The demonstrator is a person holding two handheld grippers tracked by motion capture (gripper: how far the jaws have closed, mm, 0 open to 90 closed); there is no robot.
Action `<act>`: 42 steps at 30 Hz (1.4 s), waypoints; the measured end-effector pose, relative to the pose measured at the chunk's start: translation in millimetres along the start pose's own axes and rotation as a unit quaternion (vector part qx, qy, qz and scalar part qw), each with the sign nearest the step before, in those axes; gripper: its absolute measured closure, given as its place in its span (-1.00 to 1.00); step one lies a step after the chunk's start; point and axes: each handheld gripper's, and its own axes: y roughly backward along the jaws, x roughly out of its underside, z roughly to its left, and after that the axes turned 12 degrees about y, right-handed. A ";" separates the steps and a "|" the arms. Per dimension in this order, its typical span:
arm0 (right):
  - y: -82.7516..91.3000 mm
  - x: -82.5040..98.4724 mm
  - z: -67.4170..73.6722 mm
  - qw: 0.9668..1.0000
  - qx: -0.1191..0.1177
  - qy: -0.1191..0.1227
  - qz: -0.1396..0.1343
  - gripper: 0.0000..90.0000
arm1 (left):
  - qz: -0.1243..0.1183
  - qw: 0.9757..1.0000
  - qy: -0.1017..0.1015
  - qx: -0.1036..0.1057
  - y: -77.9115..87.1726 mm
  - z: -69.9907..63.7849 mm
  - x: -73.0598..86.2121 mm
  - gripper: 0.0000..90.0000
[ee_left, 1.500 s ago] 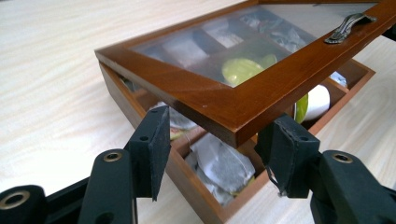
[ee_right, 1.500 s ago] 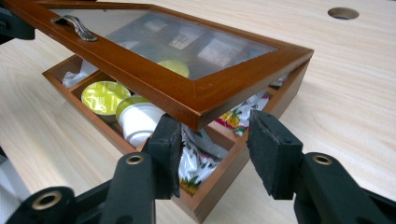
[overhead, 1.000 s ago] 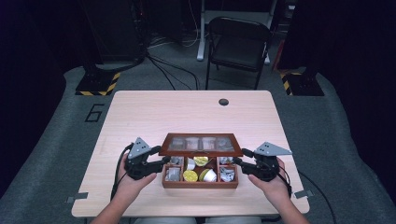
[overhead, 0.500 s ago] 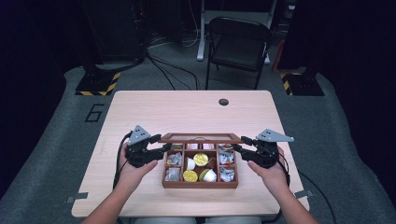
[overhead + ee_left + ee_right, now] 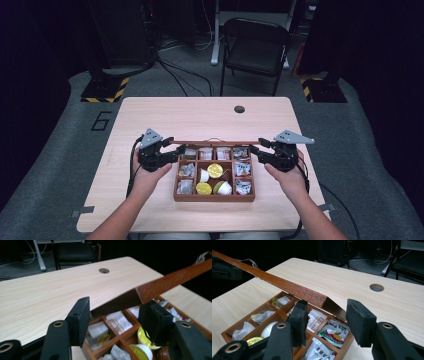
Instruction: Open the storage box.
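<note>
High view: the desk (image 5: 150,115) carries a wooden box (image 5: 214,196) near its front edge, and both forearms come up to the box's two short sides. The left tool (image 5: 176,150) and the right tool (image 5: 254,148) each hold one end of the raised lid (image 5: 215,142). The lid's long axis runs left to right, its edge toward the camera. Packets (image 5: 242,169) and yellow cups (image 5: 215,170) fill the compartments. A chair (image 5: 255,45) stands behind the desk.

reddish-brown box (image 5: 214,197), pale wood-grain table (image 5: 200,115)
</note>
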 end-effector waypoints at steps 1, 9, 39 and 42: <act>-0.2 -0.5 -0.6 1.000 0.001 0.000 0.000 0.15 | -0.004 1.000 0.003 0.001 -0.8 0.9 -2.1 -0.04; -11.2 0.9 -10.4 1.000 0.011 -0.008 0.005 0.02 | 0.001 1.000 -0.003 -0.008 -10.4 2.1 -8.4 -0.07; -44.2 -6.2 -30.7 0.999 0.012 -0.036 -0.001 0.19 | -0.018 1.000 0.013 -0.011 -29.7 19.2 -20.0 0.04; -46.4 -6.7 -32.3 0.999 0.014 -0.038 -0.007 0.20 | -0.021 1.000 0.021 -0.008 -32.2 21.2 -20.0 0.05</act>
